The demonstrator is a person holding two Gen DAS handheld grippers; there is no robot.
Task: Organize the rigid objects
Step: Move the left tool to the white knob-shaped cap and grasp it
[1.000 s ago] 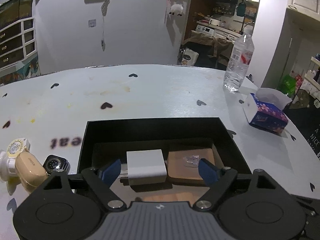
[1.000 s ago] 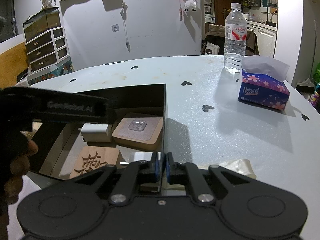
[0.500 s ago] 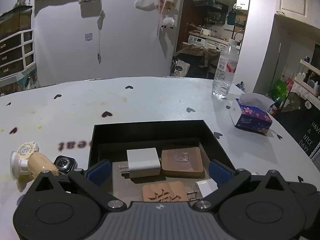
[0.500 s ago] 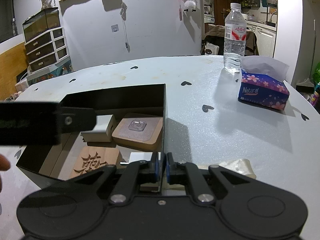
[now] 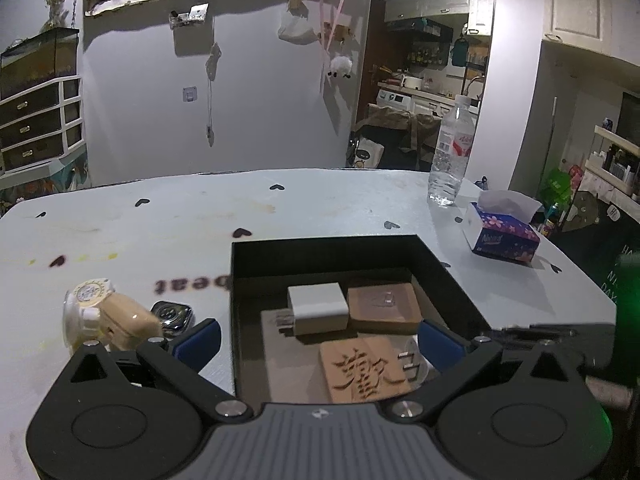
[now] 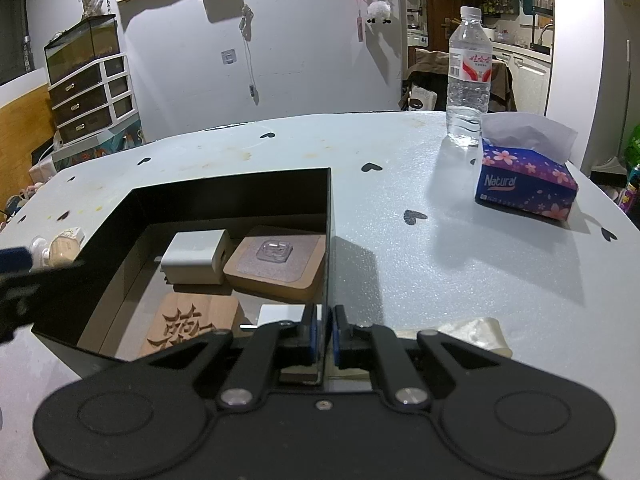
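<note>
**Q:** Two grippers, one box. What does each do in this step?

**A:** Right gripper (image 6: 324, 330) is clamped on the right wall of the box (image 6: 329, 216), pads either side of the thin panel, to steady it. Left gripper (image 5: 318, 340) is spread to its widest with nothing between the pads; its left finger hangs outside the left wall, its right finger over the box interior.

**Q:** Where are the task items?

**A:** Inside the box: a white charger (image 5: 318, 307), a brown pad (image 5: 384, 308) touching its right side, a carved block (image 5: 362, 372) nearer me, and a second plug (image 5: 408, 360) partly hidden by my right finger. Outside, just left of the box: a watch (image 5: 172, 315) and a cream case (image 5: 124, 322), touching each other.

**Q:** How should the next pick be done well?

**A:** In my judgement the watch and case remain to be boxed. Swing the left gripper leftward clear of the wall, then descend. Straddle one item only; the two sit together, so a wide closure may drag both. Hold the right clamp firm so the box does not slide.

**Q:** Pose?

**A:** Both grippers point forward and tilted downward over the table (image 5: 160, 232).
</note>
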